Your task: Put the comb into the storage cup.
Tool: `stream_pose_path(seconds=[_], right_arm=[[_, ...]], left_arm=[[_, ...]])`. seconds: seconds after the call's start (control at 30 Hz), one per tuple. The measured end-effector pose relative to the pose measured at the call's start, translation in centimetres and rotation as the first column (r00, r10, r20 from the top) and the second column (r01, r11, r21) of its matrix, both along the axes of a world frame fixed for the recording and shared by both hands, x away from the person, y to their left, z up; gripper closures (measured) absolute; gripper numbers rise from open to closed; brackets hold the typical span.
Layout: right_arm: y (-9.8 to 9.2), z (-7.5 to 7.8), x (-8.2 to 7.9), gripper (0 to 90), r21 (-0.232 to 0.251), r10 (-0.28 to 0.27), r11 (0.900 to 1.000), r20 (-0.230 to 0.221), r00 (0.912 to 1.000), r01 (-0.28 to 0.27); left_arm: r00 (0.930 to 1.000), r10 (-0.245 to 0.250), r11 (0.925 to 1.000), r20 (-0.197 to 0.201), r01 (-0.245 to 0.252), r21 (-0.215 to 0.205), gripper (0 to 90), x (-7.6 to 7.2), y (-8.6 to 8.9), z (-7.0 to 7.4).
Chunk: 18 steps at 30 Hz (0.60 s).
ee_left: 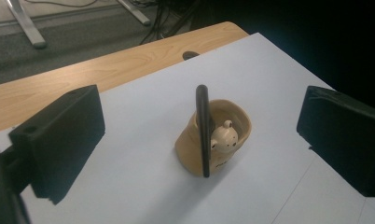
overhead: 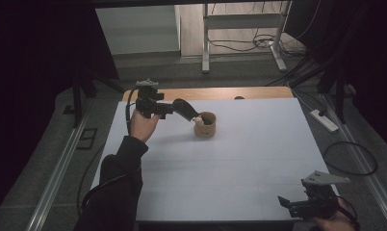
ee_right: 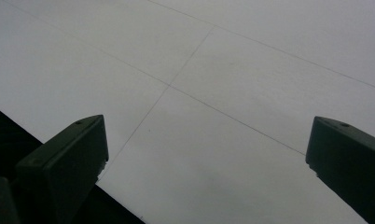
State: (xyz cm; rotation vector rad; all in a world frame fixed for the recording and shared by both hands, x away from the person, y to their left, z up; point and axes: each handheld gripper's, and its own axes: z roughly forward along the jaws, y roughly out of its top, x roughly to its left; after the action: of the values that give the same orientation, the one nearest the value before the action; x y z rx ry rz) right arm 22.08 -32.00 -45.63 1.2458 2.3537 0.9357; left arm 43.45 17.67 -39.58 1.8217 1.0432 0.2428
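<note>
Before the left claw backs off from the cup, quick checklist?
1. Left claw open, pads off everything: ok.
2. Black stick in the cup, leaning on its rim: ok.
3. Cup upright on the white sheet: ok.
4. Bear figure in the cup: ok.
5. Stick stays put once the claw pulls away: cannot tell.
6. Right claw open, parked at the near edge, away from the cup: ok.

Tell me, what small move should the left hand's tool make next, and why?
Probably draw the left gripper back from the cup. Its jaws stand wide open, and the dark stick already stands propped in the cup, untouched.
</note>
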Motion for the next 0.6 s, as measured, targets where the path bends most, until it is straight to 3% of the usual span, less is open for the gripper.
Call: stream_pose_path(seconds=[0.5,0.6], right_arm=[[0.1,0.0,0.0,0.0,-0.005,0.005,1.0,0.001,1.0,-0.005],[0.1,0.0,0.0,0.0,-0.008,0.006,1.0,0.001,1.0,-0.006]], left_arm=[[0.9981,0.0,0.9995,0.062,-0.002,0.032,0.2,-2.0,1.2,0.2],[0.9978,-0.002,0.9998,0.066,0.001,0.022,0.2,-2.4,1.3,0.1]])
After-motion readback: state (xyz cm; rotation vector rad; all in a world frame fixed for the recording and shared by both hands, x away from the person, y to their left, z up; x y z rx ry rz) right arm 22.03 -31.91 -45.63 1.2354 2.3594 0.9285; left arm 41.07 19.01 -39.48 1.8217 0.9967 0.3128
